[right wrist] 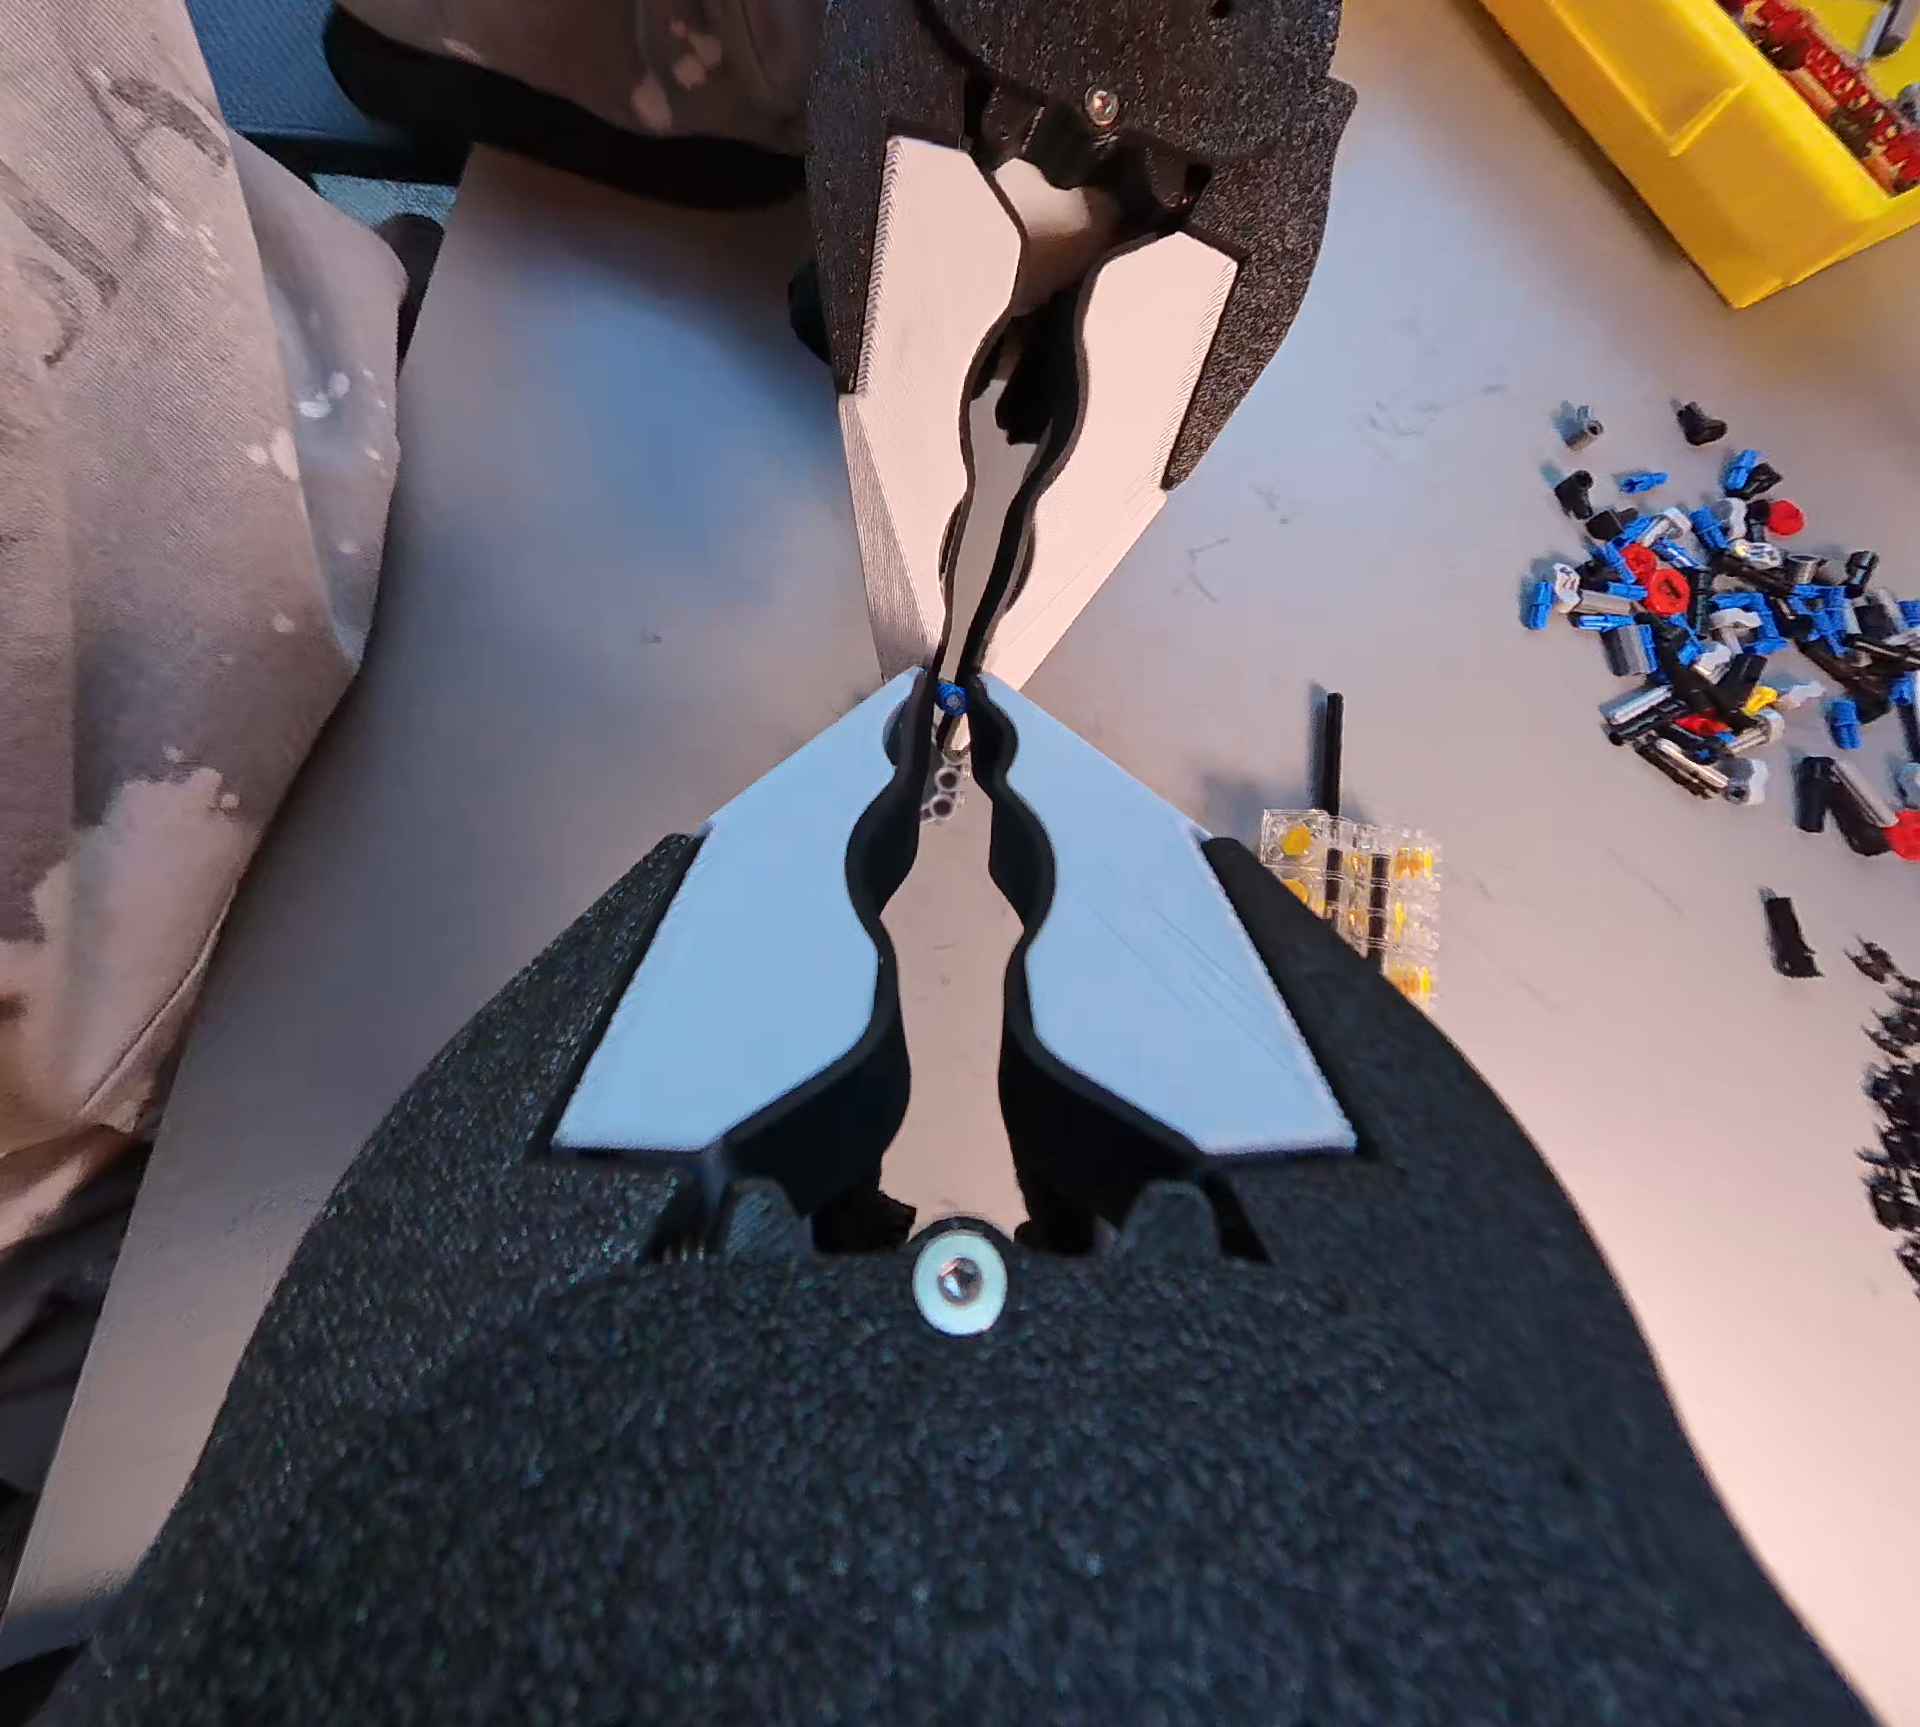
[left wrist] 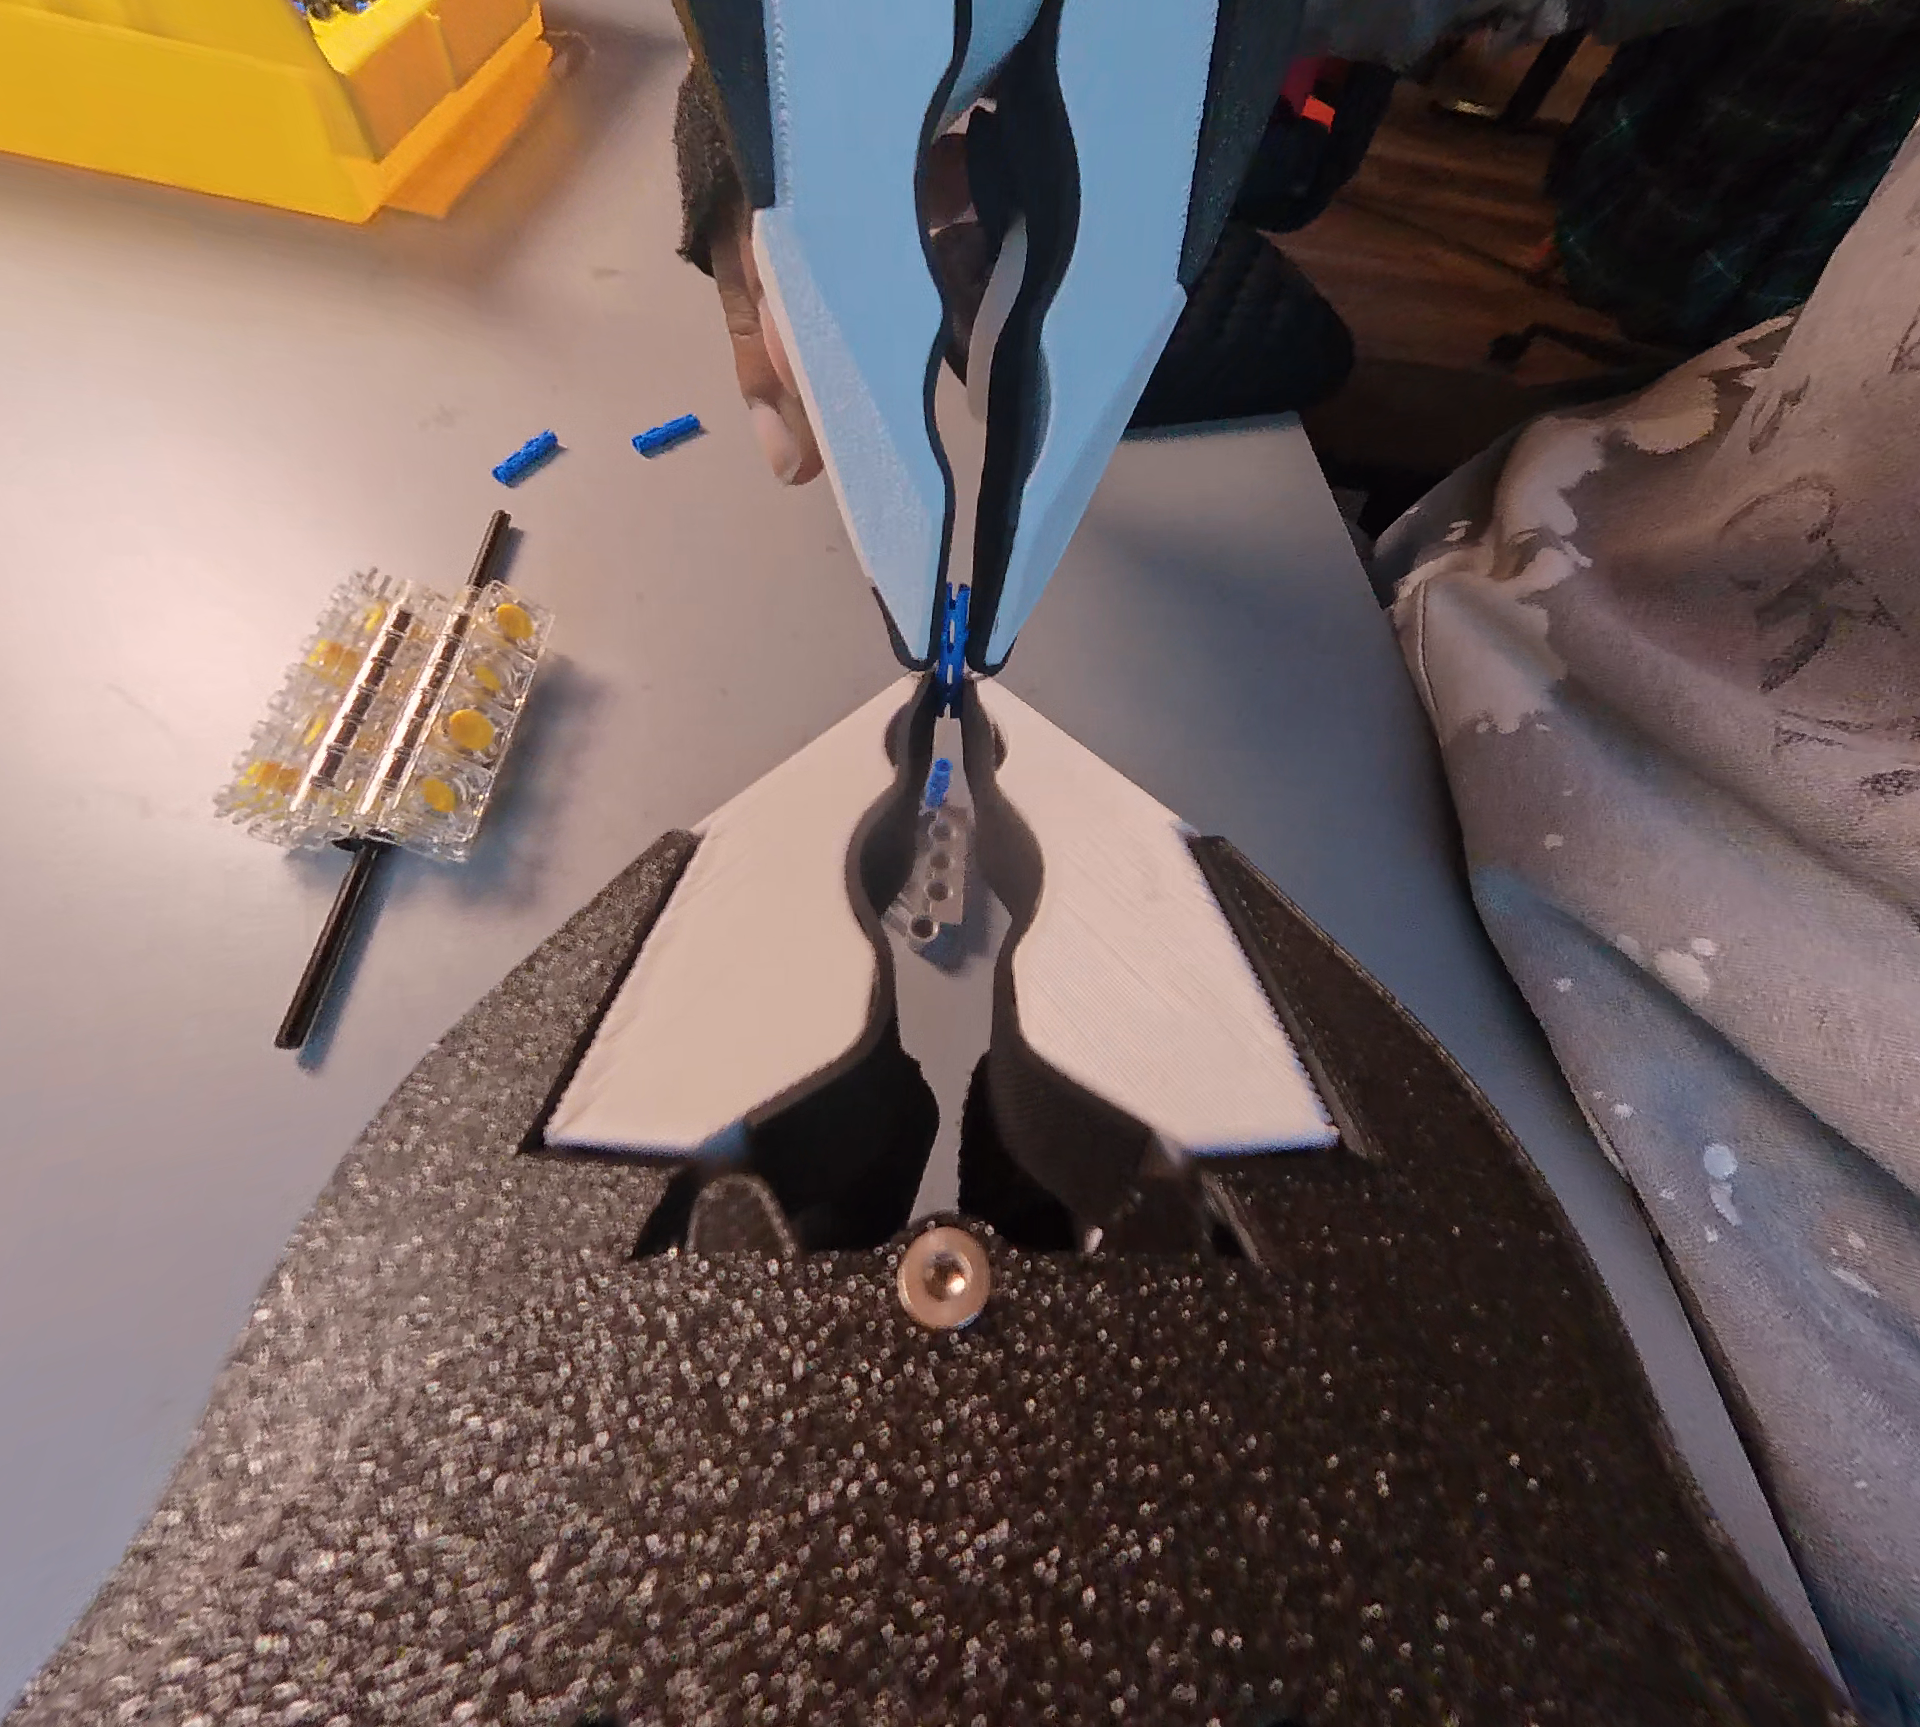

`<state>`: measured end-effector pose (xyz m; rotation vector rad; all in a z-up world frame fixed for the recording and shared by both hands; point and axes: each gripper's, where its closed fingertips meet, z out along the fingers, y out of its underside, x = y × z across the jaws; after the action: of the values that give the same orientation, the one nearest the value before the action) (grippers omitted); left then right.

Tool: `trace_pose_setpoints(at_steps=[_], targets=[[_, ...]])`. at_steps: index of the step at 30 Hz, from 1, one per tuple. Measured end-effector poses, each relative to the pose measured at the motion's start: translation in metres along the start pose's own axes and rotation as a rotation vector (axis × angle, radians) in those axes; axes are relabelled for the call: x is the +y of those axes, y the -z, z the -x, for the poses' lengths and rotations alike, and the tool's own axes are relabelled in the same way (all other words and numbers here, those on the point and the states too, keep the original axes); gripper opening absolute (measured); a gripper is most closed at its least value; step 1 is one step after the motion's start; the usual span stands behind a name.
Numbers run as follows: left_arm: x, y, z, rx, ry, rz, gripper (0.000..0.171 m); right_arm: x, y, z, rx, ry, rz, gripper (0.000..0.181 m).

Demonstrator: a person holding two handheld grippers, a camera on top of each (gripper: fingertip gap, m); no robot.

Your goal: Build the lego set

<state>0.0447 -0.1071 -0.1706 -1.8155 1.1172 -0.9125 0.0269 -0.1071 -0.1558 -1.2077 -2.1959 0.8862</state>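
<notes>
My left gripper (left wrist: 943,703) and right gripper (right wrist: 951,690) meet tip to tip above the grey table (left wrist: 312,389). The right gripper (left wrist: 954,654) comes in from the top of the left wrist view, shut on a small blue pin (left wrist: 954,638), which also shows in the right wrist view (right wrist: 948,695). My left gripper's jaws are closed to a narrow slit. A small grey beam with holes (left wrist: 933,888) shows in the gap just below its tips, and appears held there. A second blue pin (left wrist: 940,778) stands in the beam's far end. The beam (right wrist: 948,784) sits under the left gripper's tips (right wrist: 938,671).
A clear brick block with yellow studs (left wrist: 390,727) sits on a black axle (left wrist: 332,939) to the left. Two loose blue pins (left wrist: 525,456) lie beyond it. A yellow bin (left wrist: 208,15) stands far left. A pile of small parts (right wrist: 1714,638) and another yellow bin (right wrist: 1683,46) lie right. A person's sleeve (left wrist: 1662,742) borders the table edge. My two grippers' fingertips are within a few centimetres of each other.
</notes>
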Motion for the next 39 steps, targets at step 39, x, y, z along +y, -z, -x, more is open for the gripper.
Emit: trace_pose_setpoints(at_steps=[39], targets=[[0.065, -0.012, 0.011, -0.049, -0.013, 0.325, 0.025, 0.058, -0.037, 0.003, -0.108, 0.049, 0.494, 0.002]])
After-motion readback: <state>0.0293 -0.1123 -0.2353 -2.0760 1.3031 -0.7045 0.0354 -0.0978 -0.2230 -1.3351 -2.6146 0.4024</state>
